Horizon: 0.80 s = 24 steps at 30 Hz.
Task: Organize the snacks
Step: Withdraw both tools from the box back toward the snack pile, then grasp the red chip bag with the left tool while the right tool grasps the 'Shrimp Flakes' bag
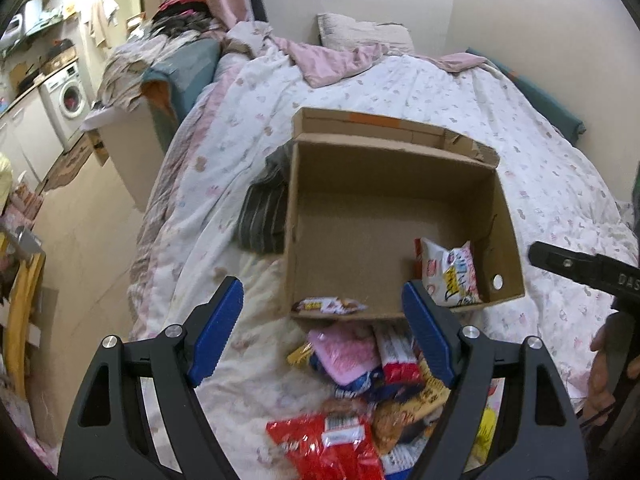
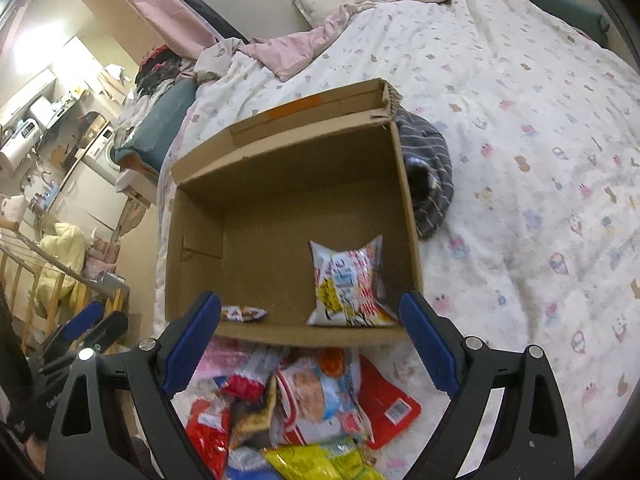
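Observation:
An open cardboard box [image 1: 384, 200] [image 2: 280, 168] lies on the bed. Inside it are a white snack bag [image 1: 450, 272] [image 2: 350, 284] at the right and a small brown bar [image 1: 330, 305] [image 2: 243, 313] near the front wall. A heap of snack packets [image 1: 360, 384] [image 2: 304, 404] lies on the quilt in front of the box. My left gripper [image 1: 324, 328] hangs open above the heap, nothing between its blue pads [image 1: 218, 328]. My right gripper [image 2: 310, 344] is open too, over the box's front edge and the heap, and is empty.
A striped grey garment [image 1: 262, 210] [image 2: 432, 168] lies beside the box. The patterned quilt [image 2: 540, 160] covers the bed, with a pillow [image 1: 360, 32] at the far wall. The floor, a washing machine [image 1: 68, 98] and a clothes rack [image 2: 48, 264] are to the left.

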Available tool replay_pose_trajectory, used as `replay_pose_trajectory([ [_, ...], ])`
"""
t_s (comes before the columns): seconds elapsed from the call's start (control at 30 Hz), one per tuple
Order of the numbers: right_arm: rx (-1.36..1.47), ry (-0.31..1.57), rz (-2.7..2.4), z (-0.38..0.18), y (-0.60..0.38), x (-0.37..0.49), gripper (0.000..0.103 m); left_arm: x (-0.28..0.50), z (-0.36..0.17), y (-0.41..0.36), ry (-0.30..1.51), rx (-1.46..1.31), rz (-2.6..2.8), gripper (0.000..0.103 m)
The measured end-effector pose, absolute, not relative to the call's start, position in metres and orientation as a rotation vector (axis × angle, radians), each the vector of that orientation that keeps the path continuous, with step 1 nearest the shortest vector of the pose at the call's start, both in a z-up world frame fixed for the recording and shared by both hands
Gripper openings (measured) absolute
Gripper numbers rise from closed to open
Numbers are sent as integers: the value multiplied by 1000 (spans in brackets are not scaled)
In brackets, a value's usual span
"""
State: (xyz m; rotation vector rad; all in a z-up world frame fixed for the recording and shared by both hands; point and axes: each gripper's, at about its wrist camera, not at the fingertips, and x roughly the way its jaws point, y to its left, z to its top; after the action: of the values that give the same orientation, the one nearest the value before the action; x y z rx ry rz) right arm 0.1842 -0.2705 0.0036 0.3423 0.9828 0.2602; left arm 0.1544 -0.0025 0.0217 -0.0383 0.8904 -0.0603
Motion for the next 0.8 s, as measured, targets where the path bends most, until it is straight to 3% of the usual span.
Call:
replay_pose_trajectory([
  [0.53,374,1031,292,-16,-274,119,93,120,-15,21,1057,-81,16,79],
  [0.8,357,1071,245,-32,-285,118,93,103,-80,21,1331,-136,-42,79],
])
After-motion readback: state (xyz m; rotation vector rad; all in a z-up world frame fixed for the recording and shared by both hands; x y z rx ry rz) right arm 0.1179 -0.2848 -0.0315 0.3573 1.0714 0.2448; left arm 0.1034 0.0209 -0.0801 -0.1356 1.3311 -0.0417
